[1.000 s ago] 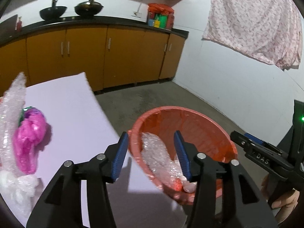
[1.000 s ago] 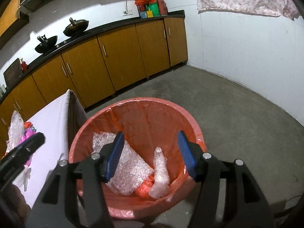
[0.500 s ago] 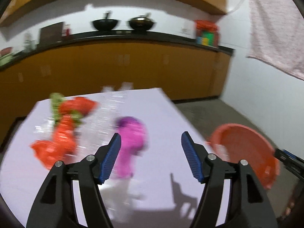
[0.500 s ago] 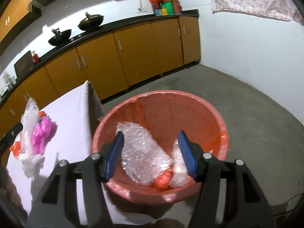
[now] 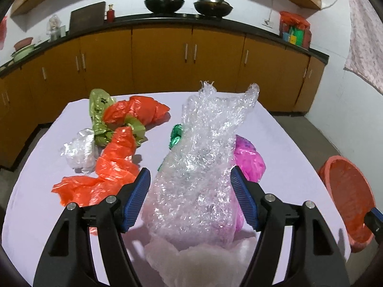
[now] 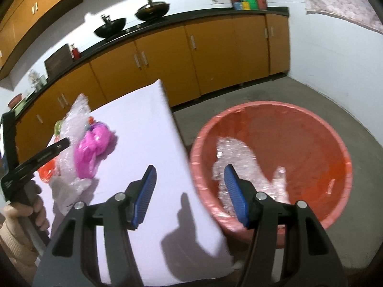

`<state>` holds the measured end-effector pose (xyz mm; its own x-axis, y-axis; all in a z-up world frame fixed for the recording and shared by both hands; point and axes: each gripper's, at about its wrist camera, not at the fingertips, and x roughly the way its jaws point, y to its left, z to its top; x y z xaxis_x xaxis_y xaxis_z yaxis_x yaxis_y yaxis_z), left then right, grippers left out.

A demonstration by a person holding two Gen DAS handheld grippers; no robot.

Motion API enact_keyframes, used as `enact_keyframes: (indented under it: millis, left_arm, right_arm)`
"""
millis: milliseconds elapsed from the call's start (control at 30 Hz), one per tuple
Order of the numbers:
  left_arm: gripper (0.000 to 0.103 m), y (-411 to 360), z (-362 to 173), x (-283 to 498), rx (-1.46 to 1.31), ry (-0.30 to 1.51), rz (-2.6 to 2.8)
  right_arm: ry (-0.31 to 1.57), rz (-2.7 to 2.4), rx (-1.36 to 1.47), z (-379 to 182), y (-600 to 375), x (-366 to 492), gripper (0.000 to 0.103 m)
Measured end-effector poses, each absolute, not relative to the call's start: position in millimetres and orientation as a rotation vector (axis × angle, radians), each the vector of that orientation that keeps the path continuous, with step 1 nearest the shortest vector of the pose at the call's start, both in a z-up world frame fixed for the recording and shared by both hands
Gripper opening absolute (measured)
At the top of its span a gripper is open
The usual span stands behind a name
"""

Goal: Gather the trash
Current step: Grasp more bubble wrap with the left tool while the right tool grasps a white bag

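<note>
Straddling the bubble wrap on the tabletop with left tool wide (not gripping); right tool wide, empty, beside trash bin.

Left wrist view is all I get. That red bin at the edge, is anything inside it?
Observer: Yes. The right wrist view looks into the red bin, and crumpled bubble wrap lies in it.
Visitor: Where is the other gripper?
Observer: The right gripper hangs open and empty over the table edge, next to the bin.
Visitor: And who holds mine?
Observer: A person's hand is wrapped around the handle of the left gripper.
</note>
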<state>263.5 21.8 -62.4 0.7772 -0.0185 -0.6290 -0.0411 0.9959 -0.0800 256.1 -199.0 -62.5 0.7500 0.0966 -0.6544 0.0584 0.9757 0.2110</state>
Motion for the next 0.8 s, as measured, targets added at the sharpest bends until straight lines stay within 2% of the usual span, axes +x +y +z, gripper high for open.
enact_keyframes:
  millis: [33,67,200,233,300,400,800]
  left_arm:
    - [0.069,22,-64,266,-0.096,0.69,0.002]
    - [0.062,23,-65,267,-0.103,0.694,-0.007]
    - [0.028,29,-70,272,-0.131,0.714,-0.05]
    - [0.024,30,-70,272,-0.137,0.713,-0.056]
    - [0.009,33,-69,269,-0.141,0.699,-0.063]
    - [0.005,39,-61,262,-0.15,0.659,-0.051]
    - [0.004,113,-9,224,-0.262,0.49,0.027]
  right_arm:
    - [0.727,0.027,0.222,-63,-195,257,0.058]
    - [0.729,0.036,0.218,-62,-190,258,0.058]
    - [0.74,0.058,0.199,-62,-175,260,0.058]
    - [0.743,0.062,0.197,-62,-172,261,0.058]
    - [0.749,0.074,0.191,-63,-166,262,0.058]
    - [0.753,0.097,0.18,-62,-153,264,0.058]
    - [0.755,0.28,0.12,-57,-68,265,0.058]
